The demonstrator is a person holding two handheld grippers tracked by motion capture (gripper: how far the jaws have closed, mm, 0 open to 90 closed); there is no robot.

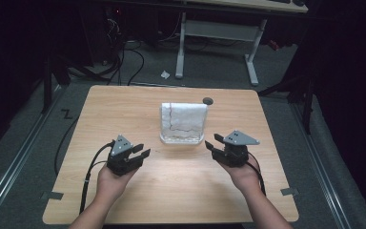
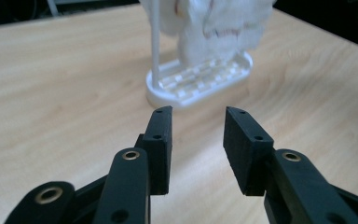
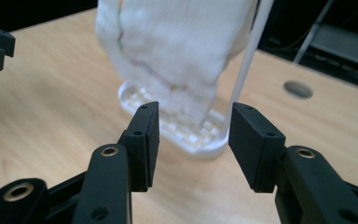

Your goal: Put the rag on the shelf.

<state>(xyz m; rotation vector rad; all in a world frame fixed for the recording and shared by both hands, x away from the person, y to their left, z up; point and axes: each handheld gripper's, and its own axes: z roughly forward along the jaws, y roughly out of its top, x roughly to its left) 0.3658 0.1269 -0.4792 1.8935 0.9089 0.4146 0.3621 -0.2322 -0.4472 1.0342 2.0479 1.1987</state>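
Down near the person's edge of the table, two black two-jaw grippers are held one in each hand. The left gripper [image 1: 141, 150] hovers low over the wood, its jaws spread fairly wide with nothing between them. The right gripper [image 1: 213, 142] sits at the right, its jaws likewise parted and empty. Both point inward and away from the person, toward the middle of the light wooden table [image 1: 124, 109].

Between and just beyond the two grippers stands a small white plastic rack with a slotted oval base [image 1: 181, 139] and thin upright posts. A white cloth with thin reddish stitched lines [image 1: 183, 118] hangs draped over the rack's top, reaching down to the base.

The cloth looks soft, light and limp; it would likely fold and sag when lifted, so pinching a top corner or hanging side edge seems safest. The rack looks light and rigid and could tip or slide if the cloth is pulled sideways.

Beyond the table, the dim floor holds cables and a white-legged desk [image 1: 219, 38].
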